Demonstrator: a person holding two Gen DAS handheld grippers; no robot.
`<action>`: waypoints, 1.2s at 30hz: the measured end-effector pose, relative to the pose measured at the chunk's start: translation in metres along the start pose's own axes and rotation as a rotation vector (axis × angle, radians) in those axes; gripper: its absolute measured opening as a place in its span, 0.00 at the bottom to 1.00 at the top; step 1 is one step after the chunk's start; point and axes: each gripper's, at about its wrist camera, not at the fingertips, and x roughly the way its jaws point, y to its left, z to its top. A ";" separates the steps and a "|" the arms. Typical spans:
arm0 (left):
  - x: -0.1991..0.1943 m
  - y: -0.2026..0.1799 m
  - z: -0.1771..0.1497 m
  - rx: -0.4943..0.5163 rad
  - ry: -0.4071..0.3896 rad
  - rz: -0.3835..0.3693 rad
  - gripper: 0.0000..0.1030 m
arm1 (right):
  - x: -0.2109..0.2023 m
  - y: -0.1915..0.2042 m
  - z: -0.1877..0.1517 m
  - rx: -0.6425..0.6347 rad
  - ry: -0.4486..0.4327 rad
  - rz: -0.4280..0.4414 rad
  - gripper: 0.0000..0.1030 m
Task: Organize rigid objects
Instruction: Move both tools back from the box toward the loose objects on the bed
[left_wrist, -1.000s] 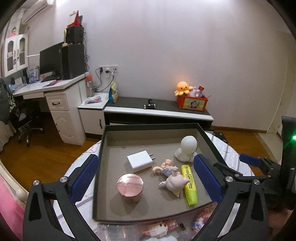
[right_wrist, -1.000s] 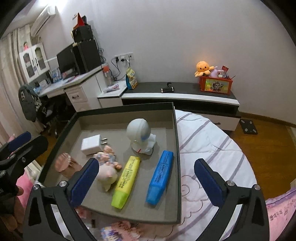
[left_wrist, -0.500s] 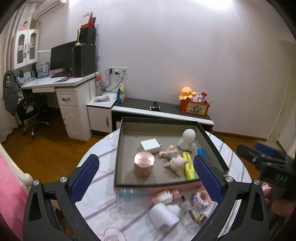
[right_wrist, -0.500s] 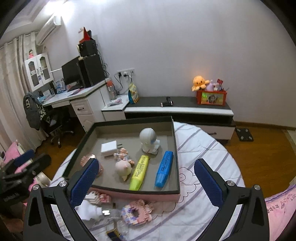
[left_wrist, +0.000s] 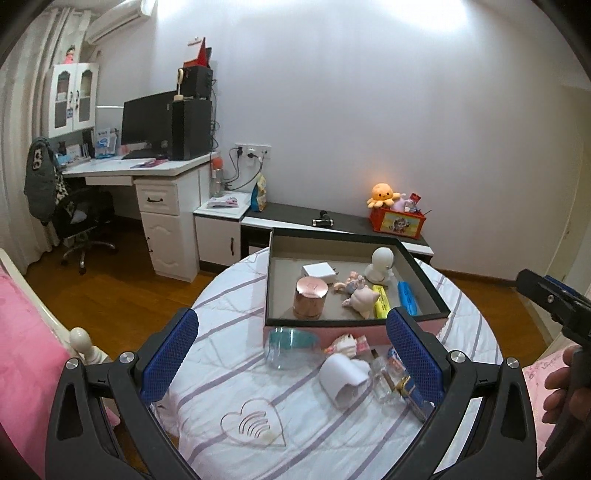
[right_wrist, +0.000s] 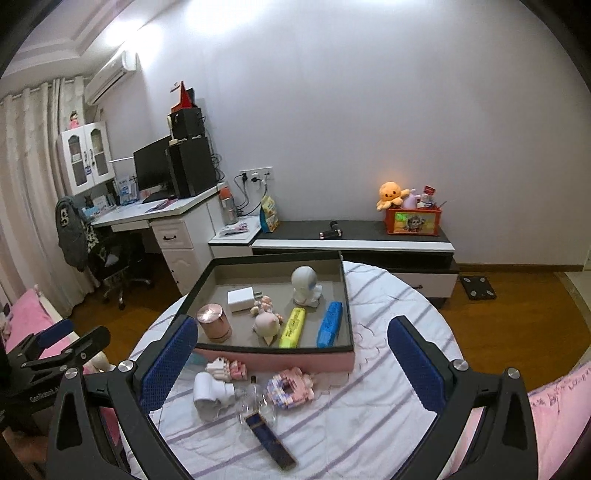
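Backing both tools off the tray now

I'm pulling the left tool (left_wrist: 291, 354) and right tool (right_wrist: 291, 360) away, both released and empty; tray (right_wrist: 273, 359) ahead is filling up, loose toys (right_wrist: 291, 384) still waiting just below.

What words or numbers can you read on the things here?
"GenRobot.A", then it is cut off: on the body of the left gripper.
Yellow highlighter: dark print, too small to read.
Blue highlighter: label too blurred to read.
Orange box: a picture, no readable words.
Jacket on the chair: a white mark, "S" or "8", cannot tell.
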 end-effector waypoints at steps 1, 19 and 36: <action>-0.001 0.000 -0.002 -0.003 0.003 0.000 1.00 | -0.003 -0.001 -0.003 0.003 -0.002 -0.008 1.00; -0.018 -0.013 -0.034 0.018 0.042 -0.033 1.00 | -0.041 -0.014 -0.042 0.029 0.007 -0.092 1.00; -0.004 -0.016 -0.048 0.033 0.091 -0.037 1.00 | -0.024 -0.005 -0.050 -0.020 0.071 -0.046 1.00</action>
